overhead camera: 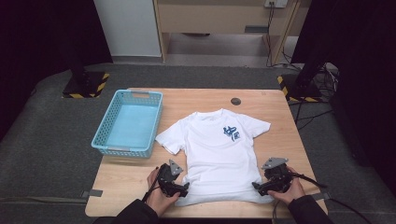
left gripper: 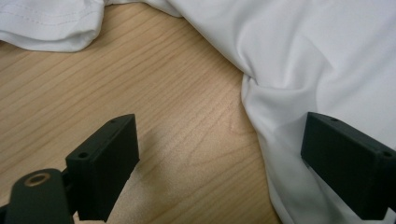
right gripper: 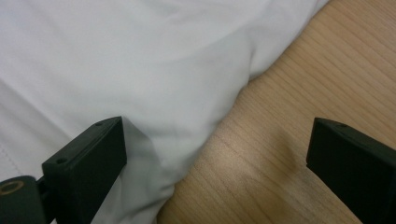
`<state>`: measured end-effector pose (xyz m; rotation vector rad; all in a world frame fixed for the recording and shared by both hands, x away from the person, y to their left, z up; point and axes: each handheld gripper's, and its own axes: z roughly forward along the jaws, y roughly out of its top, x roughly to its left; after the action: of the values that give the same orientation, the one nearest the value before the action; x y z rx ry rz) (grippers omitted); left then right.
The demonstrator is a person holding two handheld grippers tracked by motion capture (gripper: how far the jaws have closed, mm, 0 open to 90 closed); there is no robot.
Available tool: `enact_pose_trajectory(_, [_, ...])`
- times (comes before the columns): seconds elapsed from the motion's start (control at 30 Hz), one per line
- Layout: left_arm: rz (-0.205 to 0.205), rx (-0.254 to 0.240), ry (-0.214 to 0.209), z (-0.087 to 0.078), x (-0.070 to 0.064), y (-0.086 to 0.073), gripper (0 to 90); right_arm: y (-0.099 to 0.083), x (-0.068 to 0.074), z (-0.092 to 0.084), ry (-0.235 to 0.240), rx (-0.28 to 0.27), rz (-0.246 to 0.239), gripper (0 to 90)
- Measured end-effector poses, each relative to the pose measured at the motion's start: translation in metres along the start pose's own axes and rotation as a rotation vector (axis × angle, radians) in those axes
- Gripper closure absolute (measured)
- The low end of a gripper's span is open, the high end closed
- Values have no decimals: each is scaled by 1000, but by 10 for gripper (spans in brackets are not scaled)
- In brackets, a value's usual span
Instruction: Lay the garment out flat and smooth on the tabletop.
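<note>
While both jaws gape wide, left gripper (overhead camera: 183,189) and right gripper (overhead camera: 258,186) straddle the white T-shirt's (overhead camera: 219,149) lower corners, gripping nothing

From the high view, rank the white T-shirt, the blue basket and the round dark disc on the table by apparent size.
1. white T-shirt, largest
2. blue basket, somewhat smaller
3. round dark disc, by far the smallest

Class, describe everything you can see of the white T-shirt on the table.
The white T-shirt lies spread flat, front up, on the wooden table, collar away from the person. It looks like soft cloth, with short sleeves and a blue chest print. At each bottom corner an open hand-held gripper straddles its rumpled edge: left, right.
</note>
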<state>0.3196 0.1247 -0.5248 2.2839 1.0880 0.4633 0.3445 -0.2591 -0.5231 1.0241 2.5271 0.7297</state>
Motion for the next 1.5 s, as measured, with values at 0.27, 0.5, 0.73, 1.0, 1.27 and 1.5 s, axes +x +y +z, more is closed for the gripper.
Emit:
enact_pose_trajectory(0.27, [5,40,-58,-8,-4,-6,98,-12,2,-10,10,2,-28,54])
enact_pose_trajectory(0.5, [-95,-118,-28,-7,13,13,124,1,3,-17,17,-146,2,65])
enact_pose_trajectory(0.73, [-173,-182,47,12,35,30,152,23,9,-1,38,-197,-6,78])
enact_pose_trajectory(1.0, [-233,-277,82,34,52,51,190,34,8,16,86,-203,28,139])
enact_pose_trajectory(1.27, [-245,-217,156,57,67,59,201,38,10,32,124,-170,55,116])
enact_pose_trajectory(1.5, [-204,-150,194,63,73,55,197,36,11,35,110,-122,21,102])
